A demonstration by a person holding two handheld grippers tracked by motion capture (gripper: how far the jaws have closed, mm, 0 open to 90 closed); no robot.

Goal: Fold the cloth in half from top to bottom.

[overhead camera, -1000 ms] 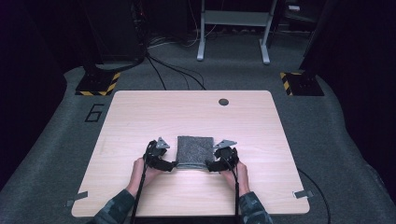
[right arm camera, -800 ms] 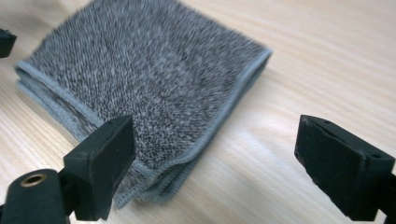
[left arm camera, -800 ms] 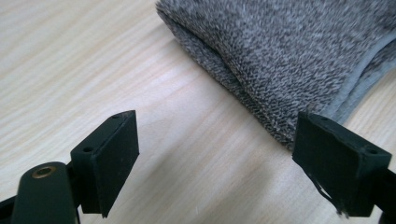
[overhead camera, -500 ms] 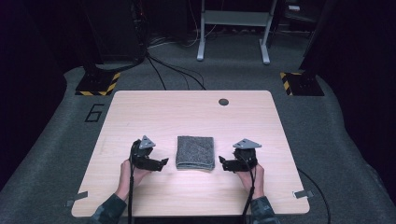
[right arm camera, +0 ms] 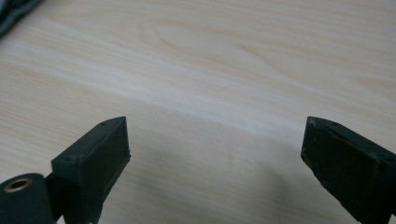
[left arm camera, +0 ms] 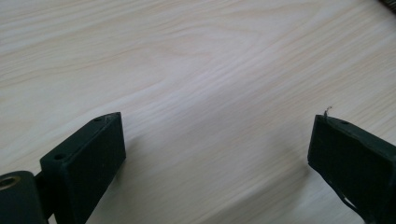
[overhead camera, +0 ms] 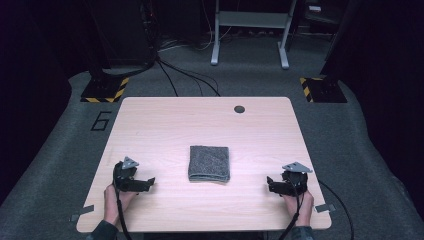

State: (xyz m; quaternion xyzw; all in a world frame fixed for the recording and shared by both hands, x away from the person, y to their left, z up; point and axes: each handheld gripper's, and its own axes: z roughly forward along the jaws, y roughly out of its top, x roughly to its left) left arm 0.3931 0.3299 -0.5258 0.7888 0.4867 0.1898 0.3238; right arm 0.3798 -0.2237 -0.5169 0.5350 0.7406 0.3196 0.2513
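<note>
Folded grey cloth (overhead camera: 209,163) lies between left gripper (overhead camera: 148,182) and right gripper (overhead camera: 270,183); fingers apart, empty

In the left gripper view the folded grey towel (left arm camera: 390,3) is cut to a dark sliver by the top right corner, and in the right gripper view only a blurred grey edge of it shows at the top left. The high view cuts both forearms off at its bottom edge. The small dark round thing (overhead camera: 239,109) near the bench's (overhead camera: 165,125) far edge is too small to tell what it is.
</note>
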